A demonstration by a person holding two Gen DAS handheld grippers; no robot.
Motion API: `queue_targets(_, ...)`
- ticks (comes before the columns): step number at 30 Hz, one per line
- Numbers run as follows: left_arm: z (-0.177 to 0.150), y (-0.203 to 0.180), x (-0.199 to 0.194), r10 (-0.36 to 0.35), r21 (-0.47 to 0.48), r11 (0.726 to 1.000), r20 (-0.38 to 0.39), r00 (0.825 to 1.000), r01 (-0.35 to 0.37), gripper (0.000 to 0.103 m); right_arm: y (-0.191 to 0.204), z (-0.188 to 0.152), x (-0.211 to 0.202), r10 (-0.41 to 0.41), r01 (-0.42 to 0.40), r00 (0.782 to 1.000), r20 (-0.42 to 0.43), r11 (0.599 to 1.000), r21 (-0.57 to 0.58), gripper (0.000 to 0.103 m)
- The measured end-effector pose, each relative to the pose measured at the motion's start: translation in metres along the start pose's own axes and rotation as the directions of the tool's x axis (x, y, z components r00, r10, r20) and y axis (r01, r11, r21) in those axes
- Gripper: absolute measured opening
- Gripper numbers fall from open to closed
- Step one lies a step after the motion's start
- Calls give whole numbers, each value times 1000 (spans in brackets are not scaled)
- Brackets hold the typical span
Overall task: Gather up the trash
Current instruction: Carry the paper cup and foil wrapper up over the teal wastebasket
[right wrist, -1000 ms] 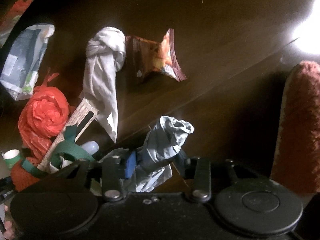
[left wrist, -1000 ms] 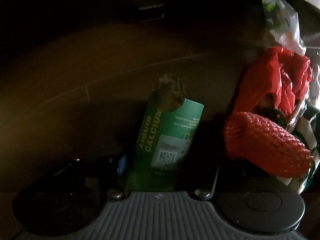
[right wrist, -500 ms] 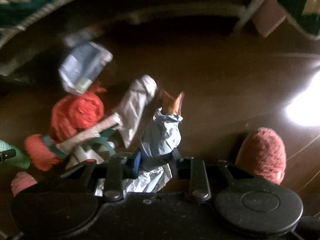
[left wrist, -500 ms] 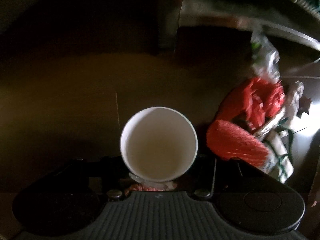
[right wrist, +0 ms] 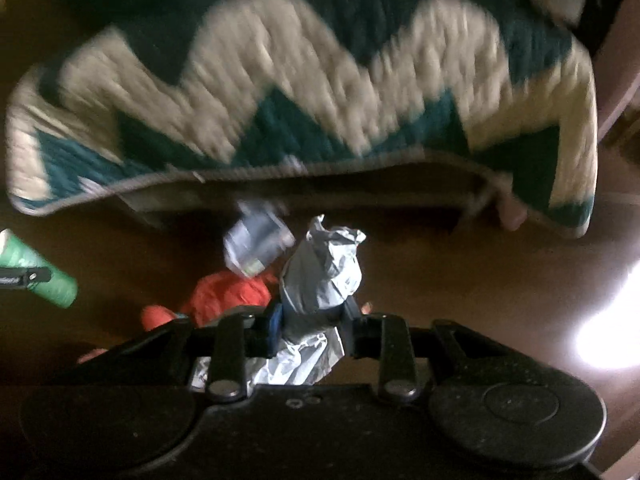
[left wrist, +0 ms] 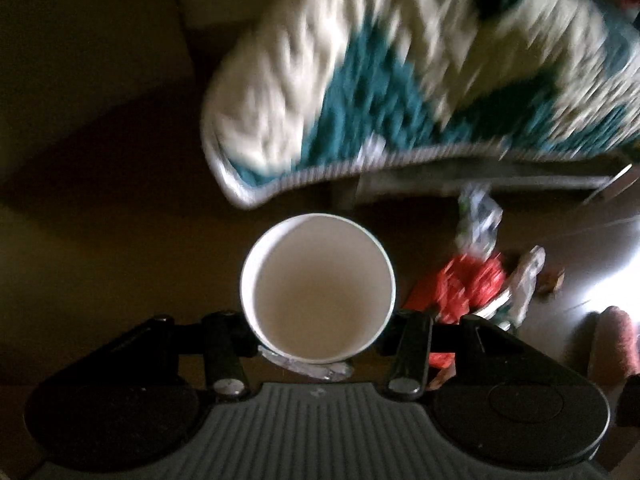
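Above the dark floor [left wrist: 100, 240], a teal-and-cream quilted blanket [left wrist: 400, 80] overhangs the scene, blurred in both views. Below it lies the remaining trash: a red plastic bag [left wrist: 468, 280], a crumpled printed packet [right wrist: 256, 248] and smaller scraps just beside them. The left gripper [left wrist: 318, 332] is clamped on a green paper cup [left wrist: 318, 288], its white mouth facing the camera; the right wrist view shows the cup's green side. The right gripper [right wrist: 312, 328] is pinched on a crumpled grey plastic bag [right wrist: 320, 276], which stands up between the fingers. Judgement: the step in hand is carrying two collected items clear of the pile. No bin is visible; the next move calls for locating one and releasing both items over it.
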State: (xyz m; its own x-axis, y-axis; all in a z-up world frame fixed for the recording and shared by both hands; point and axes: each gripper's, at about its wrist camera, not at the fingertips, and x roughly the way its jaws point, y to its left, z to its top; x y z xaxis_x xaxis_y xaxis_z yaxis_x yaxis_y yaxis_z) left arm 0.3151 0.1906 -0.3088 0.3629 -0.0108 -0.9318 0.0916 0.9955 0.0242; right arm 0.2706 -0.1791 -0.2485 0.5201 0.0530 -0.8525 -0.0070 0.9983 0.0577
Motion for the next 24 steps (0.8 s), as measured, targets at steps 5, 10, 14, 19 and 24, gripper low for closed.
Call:
queue_targets(5,31,-12,-81,-2,9,1000,123,992,1,49,10,35,-68,94,-83,987,131,993,-82,29)
queue_targets(10,60,-33,-160,17,21,1000,197,980,-21,49,18,66,-134,166,-135,958,235,981,-141,29)
queue_targets(14,77,-53,-207,18,30,999,224,974,-25,49,23,83,-176,199,-146,936,289,970,-195,29)
queue_targets(19,96,-83,-257,8,47,999,260,966,-21,49,25,98,-221,226,-146,912,341,958,-245,29)
queue_targets(24,122,-102,-305,-11,52,999,300,954,-5,49,29,115,-260,240,-122,882,405,947,-298,29)
